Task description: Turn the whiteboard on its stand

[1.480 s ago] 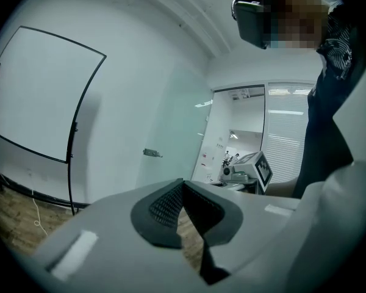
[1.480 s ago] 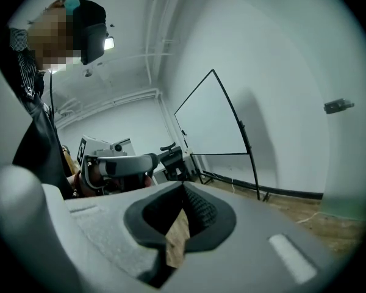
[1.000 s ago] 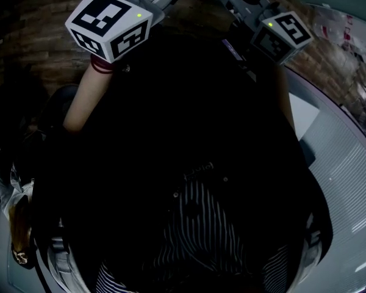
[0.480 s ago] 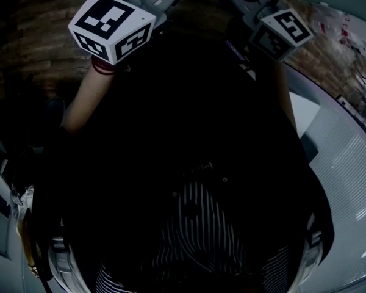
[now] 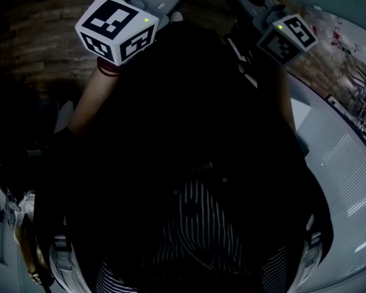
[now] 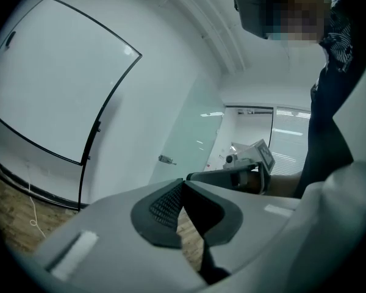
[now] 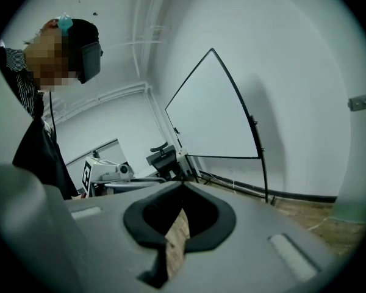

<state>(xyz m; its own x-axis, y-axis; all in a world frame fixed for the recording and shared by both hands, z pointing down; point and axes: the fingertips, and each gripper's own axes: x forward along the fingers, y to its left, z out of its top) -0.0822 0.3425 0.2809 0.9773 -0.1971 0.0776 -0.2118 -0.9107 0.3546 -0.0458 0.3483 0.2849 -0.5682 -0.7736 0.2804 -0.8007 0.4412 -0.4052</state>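
The whiteboard (image 6: 49,78) is a large white panel in a thin black frame, standing against the white wall at the upper left of the left gripper view. The right gripper view shows the whiteboard (image 7: 210,115) edge-on to the right of centre, on its black upright (image 7: 259,145). My left gripper (image 6: 184,180) is shut and holds nothing, well short of the board. My right gripper (image 7: 183,185) is shut and empty too. In the head view only the marker cubes (image 5: 117,29) (image 5: 287,36) show, held in front of my dark-clothed body; the jaws run off the top edge.
Wood-plank floor (image 7: 329,215) runs under the board. A frosted glass door with a handle (image 6: 166,159) stands right of the board. A black office chair (image 7: 165,157) sits left of it. A loose cord (image 6: 33,215) lies on the floor by the stand's foot.
Both marker cubes have drifted a little to the right and up in the head view. Both grippers stay shut and empty.
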